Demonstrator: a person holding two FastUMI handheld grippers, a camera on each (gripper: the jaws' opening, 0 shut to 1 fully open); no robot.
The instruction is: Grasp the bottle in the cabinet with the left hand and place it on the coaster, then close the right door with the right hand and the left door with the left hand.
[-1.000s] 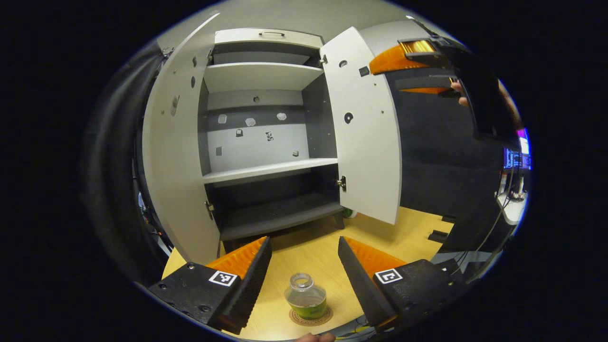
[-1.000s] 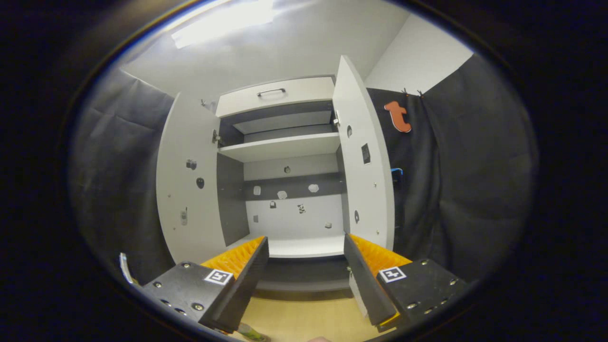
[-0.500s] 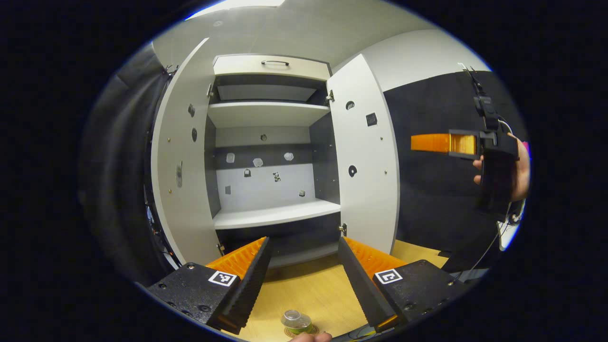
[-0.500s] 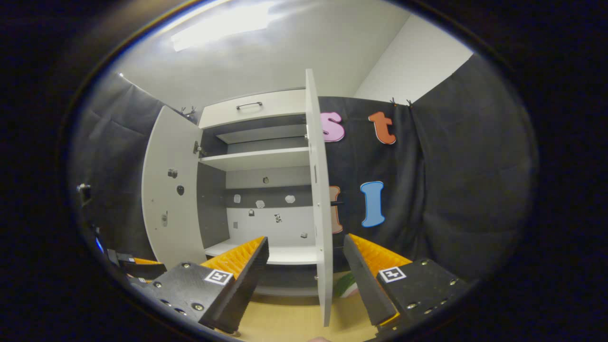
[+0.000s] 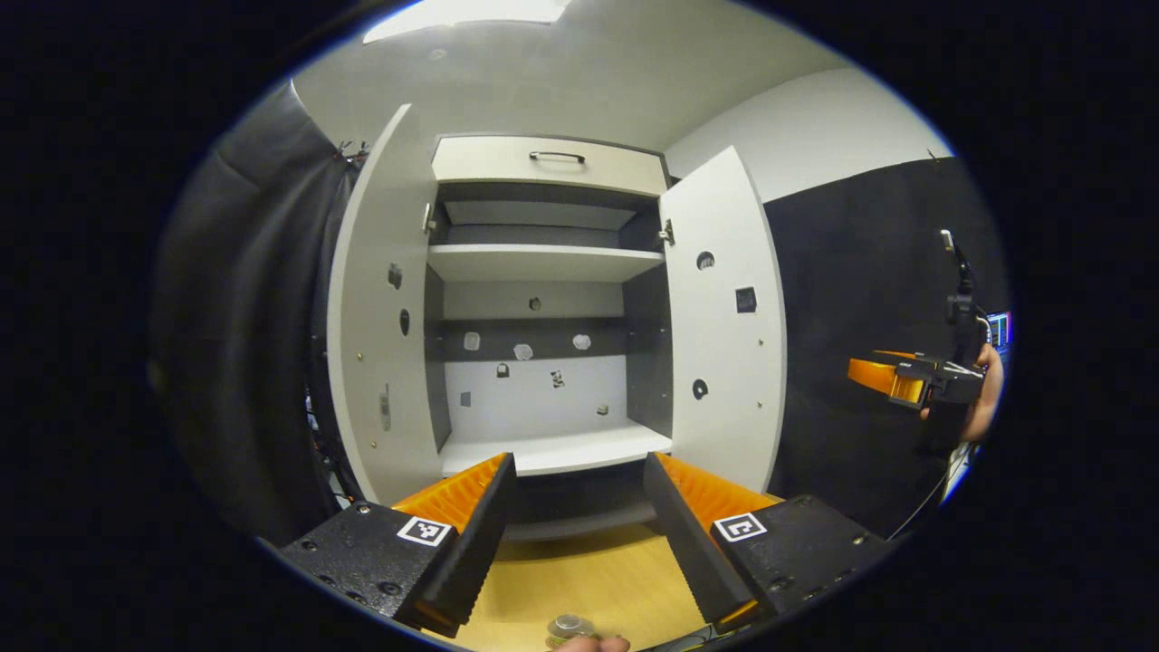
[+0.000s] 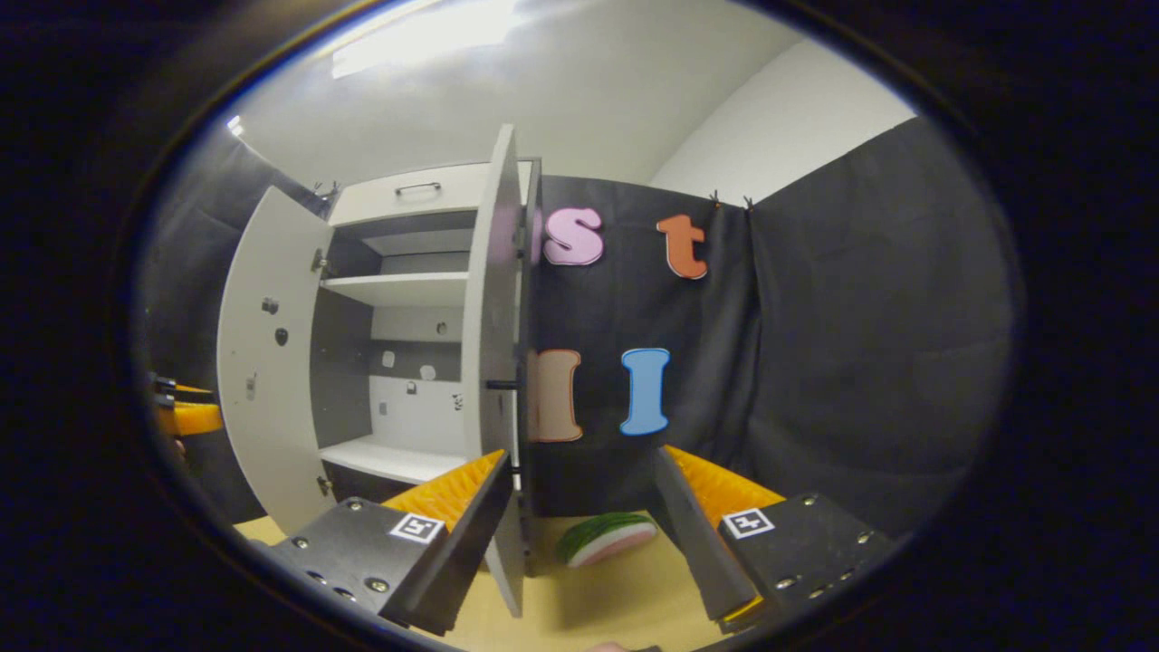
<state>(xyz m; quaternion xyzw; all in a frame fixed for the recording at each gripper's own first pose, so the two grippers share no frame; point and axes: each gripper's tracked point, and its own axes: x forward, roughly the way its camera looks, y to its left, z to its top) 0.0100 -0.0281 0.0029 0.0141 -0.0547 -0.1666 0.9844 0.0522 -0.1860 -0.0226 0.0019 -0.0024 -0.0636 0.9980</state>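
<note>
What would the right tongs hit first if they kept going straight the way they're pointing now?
Probably the black cloth wall just right of the open right door. The right tongs are open; the door's edge sits near the left finger, and depth is hard to judge.

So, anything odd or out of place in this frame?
Nothing broken or spilled. Both cabinet doors, the left door and the right door, stand open. A watermelon slice lies on the table behind the right door.

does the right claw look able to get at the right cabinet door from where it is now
Probably yes. The right claw is open and holds nothing, and the right door stands edge-on just ahead of its left finger, outer face towards it. Nothing lies between; the watermelon slice sits low on the table.
</note>
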